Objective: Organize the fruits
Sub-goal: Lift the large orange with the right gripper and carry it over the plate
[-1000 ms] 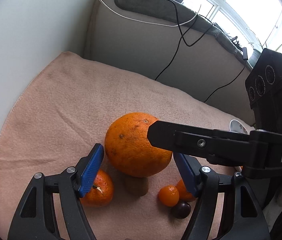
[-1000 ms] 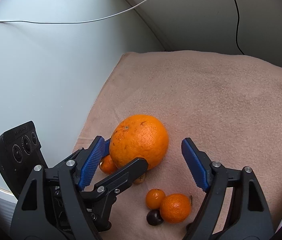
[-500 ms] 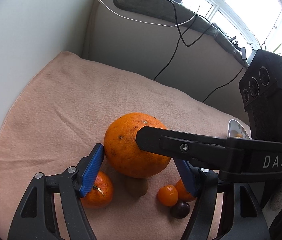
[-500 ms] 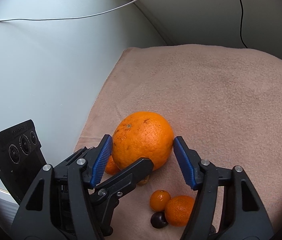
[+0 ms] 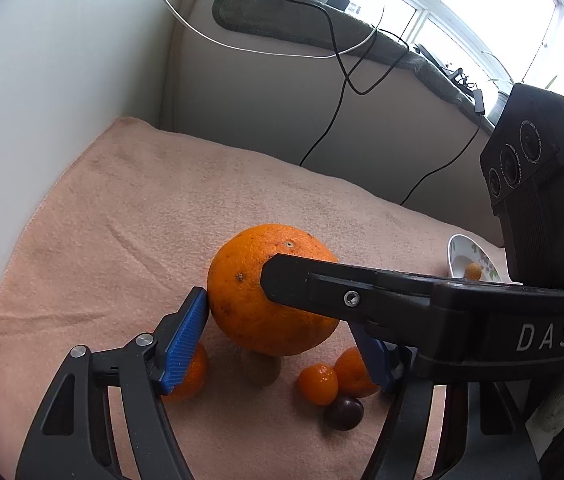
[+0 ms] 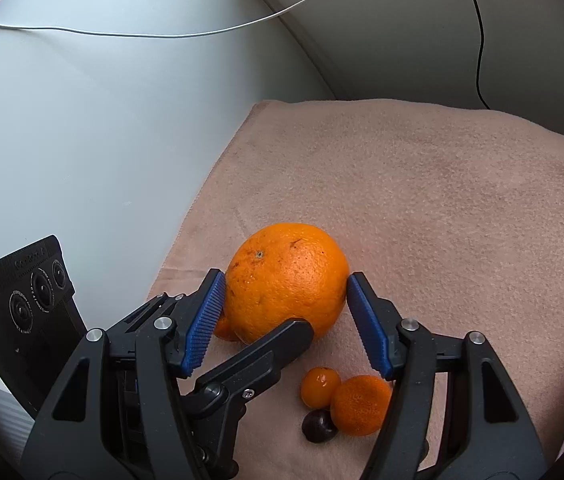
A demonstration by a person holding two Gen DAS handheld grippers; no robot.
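A large orange (image 5: 258,292) (image 6: 287,280) sits between the blue pads of both grippers above a pink towel (image 5: 142,216). My left gripper (image 5: 282,340) is shut on it; its left pad touches the fruit and its right pad is partly hidden behind my right gripper's finger. My right gripper (image 6: 285,320) has its pads (image 6: 365,320) against both sides of the orange. Under it lie a kiwi (image 5: 262,368), two mandarins (image 5: 190,376) (image 6: 359,404), a kumquat (image 6: 319,386) and a dark plum (image 6: 317,426).
A white floral bowl (image 5: 459,256) with a small orange fruit stands at the towel's right edge. A white wall borders the left. Black and white cables hang over the grey backrest behind.
My right gripper has moved in and closed its jaws from wide open onto the large orange. My left gripper kept its hold and shifted little.
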